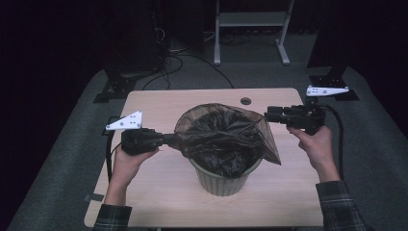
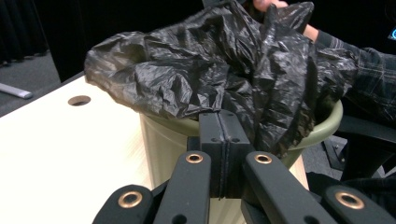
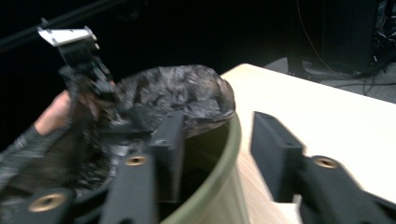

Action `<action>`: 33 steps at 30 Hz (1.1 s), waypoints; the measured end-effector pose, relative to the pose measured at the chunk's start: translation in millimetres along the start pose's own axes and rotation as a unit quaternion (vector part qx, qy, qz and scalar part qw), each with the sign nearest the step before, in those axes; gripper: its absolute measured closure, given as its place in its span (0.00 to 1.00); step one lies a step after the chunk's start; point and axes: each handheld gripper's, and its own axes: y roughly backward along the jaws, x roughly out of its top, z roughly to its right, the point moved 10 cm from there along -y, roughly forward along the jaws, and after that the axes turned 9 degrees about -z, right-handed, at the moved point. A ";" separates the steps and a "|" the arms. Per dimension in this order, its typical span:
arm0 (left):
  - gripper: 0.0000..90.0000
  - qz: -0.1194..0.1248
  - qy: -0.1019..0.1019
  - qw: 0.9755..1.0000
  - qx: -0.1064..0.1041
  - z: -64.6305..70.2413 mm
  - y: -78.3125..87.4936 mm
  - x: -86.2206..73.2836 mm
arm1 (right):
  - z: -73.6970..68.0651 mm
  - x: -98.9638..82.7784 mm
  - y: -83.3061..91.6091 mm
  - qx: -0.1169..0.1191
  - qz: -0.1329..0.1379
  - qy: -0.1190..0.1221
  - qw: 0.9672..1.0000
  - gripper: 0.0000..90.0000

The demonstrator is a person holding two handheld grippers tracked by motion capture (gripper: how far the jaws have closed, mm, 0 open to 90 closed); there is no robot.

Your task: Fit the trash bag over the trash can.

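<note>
In the high view, a green ribbed bin (image 1: 222, 177) stands on the wooden bench (image 1: 159, 192), with a black bin bag (image 1: 221, 137) bunched inside it and spread above its rim. The left gripper (image 1: 169, 140) meets the bag's left edge; the right gripper (image 1: 267, 115) is at the bag's upper right edge, and whether it touches the plastic cannot be told here.

In the left gripper view, the jaws are pressed fully together, pinching the bag (image 2: 224, 74) just above the bin's rim (image 2: 327, 128).

In the right gripper view, the jaws stand roughly half open, astride the bin's rim (image 3: 229, 158): one jaw inside against the bag (image 3: 177, 98), the other outside over the bench (image 3: 327, 116). They clamp nothing.
</note>
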 end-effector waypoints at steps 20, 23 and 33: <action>1.00 -0.003 0.019 0.999 0.027 -11.6 11.5 -10.4 | -0.3 -7.0 0.0 -0.045 0.011 0.025 0.999 1.00; 1.00 -0.005 0.021 0.999 0.036 -15.1 10.9 -12.3 | 8.2 -15.9 22.1 -0.067 0.025 0.019 0.997 1.00; 1.00 -0.049 0.048 0.993 0.091 -40.4 5.3 -35.9 | 36.0 -61.1 17.6 -0.105 -0.004 -0.006 0.994 1.00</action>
